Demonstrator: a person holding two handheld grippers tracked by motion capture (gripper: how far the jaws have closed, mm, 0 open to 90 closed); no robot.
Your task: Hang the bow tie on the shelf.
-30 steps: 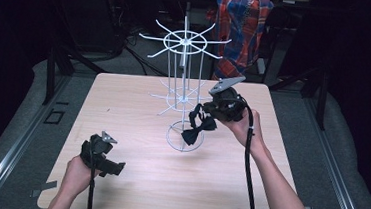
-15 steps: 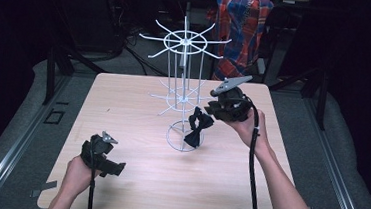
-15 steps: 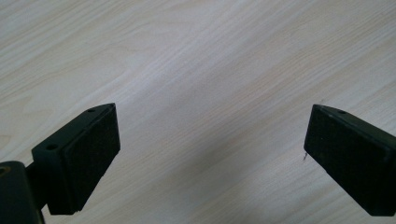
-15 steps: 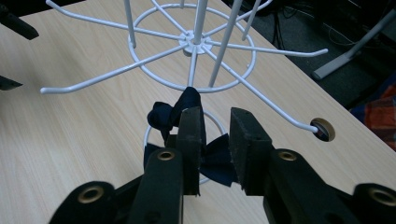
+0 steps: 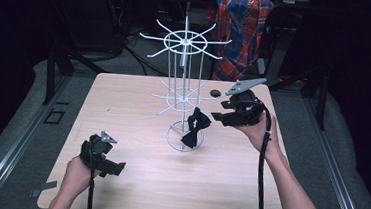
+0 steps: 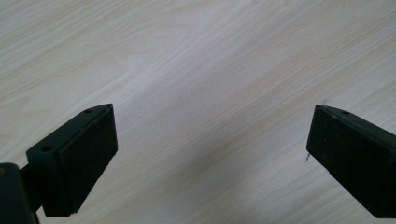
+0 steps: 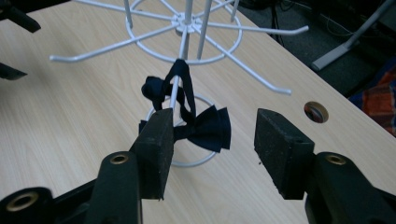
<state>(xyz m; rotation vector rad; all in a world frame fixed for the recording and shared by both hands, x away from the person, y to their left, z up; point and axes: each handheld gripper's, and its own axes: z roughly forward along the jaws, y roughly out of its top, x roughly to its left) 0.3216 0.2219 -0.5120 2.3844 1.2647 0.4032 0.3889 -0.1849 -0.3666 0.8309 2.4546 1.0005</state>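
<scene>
Pale wood grain runs across the surface (image 5: 138,106), and near its front left corner the left gripper (image 5: 103,157) rests low with its fingers (image 6: 77,158) spread wide and nothing between them. Toward the middle stands a white wire rack (image 5: 180,91), and a dark bow tie (image 5: 194,129) hangs by its strap from one of the rack's lower arms, drooping over the ring base. Just right of it, toward the right edge, the right gripper (image 5: 219,113) is held above the surface, its fingers (image 7: 156,149) parted and empty, the bow tie (image 7: 205,128) just beyond them. The strap looks only loosely looped; my guess is that a bump against the light rack could slide the tie off the arm's open end.
</scene>
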